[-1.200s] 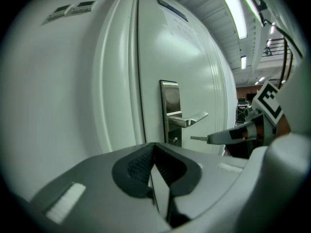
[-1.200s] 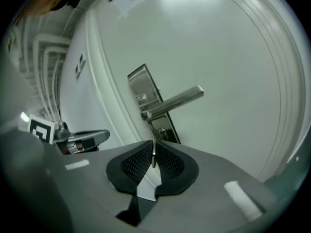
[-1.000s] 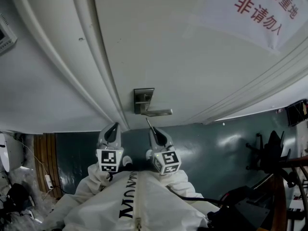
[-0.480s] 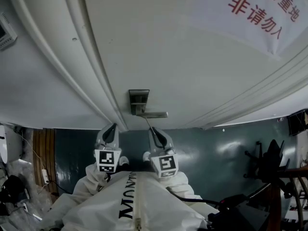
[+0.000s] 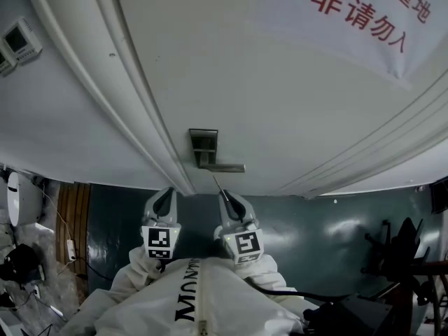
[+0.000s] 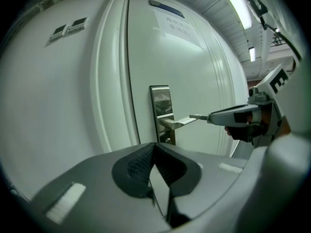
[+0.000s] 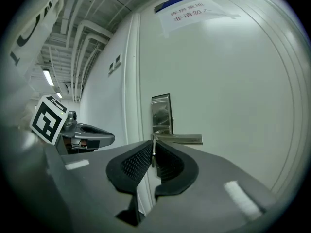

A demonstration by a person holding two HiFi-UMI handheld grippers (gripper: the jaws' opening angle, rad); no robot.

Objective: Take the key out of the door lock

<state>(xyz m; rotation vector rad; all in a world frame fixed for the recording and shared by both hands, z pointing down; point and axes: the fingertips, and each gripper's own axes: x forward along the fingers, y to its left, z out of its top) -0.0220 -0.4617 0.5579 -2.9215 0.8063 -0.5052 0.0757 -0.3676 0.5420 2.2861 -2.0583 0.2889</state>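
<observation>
The steel lock plate (image 5: 203, 145) with its lever handle (image 5: 225, 166) sits on the white door (image 5: 280, 96). A thin metal key (image 5: 217, 183) sticks out of my right gripper (image 5: 224, 194), which is shut on it just below the handle and clear of the plate. In the left gripper view the key (image 6: 198, 116) points at the end of the handle (image 6: 176, 122), and the lock cylinder (image 6: 167, 140) shows below. The right gripper view shows the key (image 7: 153, 152) pinched between the pads. My left gripper (image 5: 168, 191) hangs beside it, shut and empty.
A paper notice with red characters (image 5: 364, 19) is stuck high on the door. Wall switches (image 5: 17, 40) sit left of the door frame (image 5: 133, 117). A dark chair (image 5: 406, 250) stands on the green floor at the right, and cables lie at the left.
The head view has shifted a little, so the door and notice sit differently in the frame. Both grippers keep the same stance below the handle, with the key still held.
</observation>
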